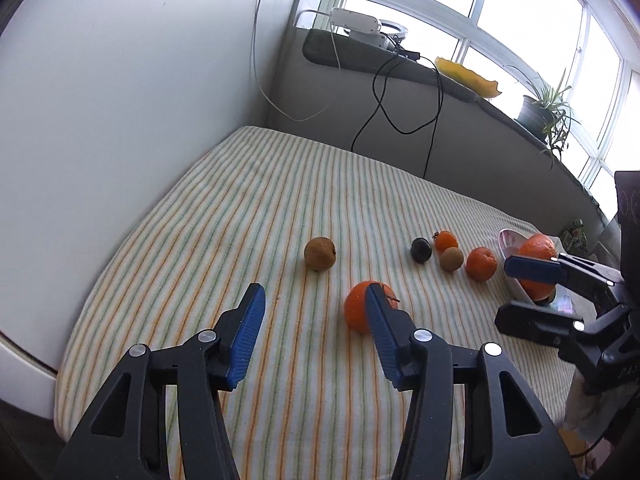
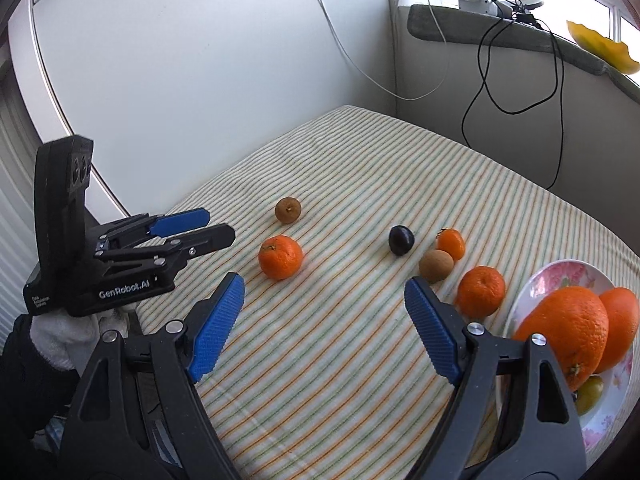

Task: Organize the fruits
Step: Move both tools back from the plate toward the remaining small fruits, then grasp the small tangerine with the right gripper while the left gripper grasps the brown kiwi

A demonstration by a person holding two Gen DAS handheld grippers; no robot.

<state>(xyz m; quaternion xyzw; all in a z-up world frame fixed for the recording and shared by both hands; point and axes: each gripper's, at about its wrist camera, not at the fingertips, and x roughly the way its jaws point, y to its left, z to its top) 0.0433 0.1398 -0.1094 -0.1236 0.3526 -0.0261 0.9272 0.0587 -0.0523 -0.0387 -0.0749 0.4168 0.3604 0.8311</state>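
Observation:
Several fruits lie on a striped cloth (image 1: 248, 208). My left gripper (image 1: 316, 304) is open and empty; a tangerine (image 1: 358, 306) sits just behind its right finger, a brown round fruit (image 1: 319, 254) farther off. A dark plum (image 2: 401, 240), a small tangerine (image 2: 452, 243), a brown fruit (image 2: 435, 266) and another tangerine (image 2: 481, 291) cluster to the right. My right gripper (image 2: 324, 304) is open and empty beside a floral plate (image 2: 560, 272) holding two oranges (image 2: 568, 328) and a small green fruit (image 2: 590, 390). The left gripper (image 2: 208, 226) also shows in the right wrist view.
A white wall (image 1: 120, 100) borders the cloth on the left. A windowsill (image 1: 400, 64) behind holds a white device, cables, a yellow dish (image 1: 468, 76) and a potted plant (image 1: 548, 108).

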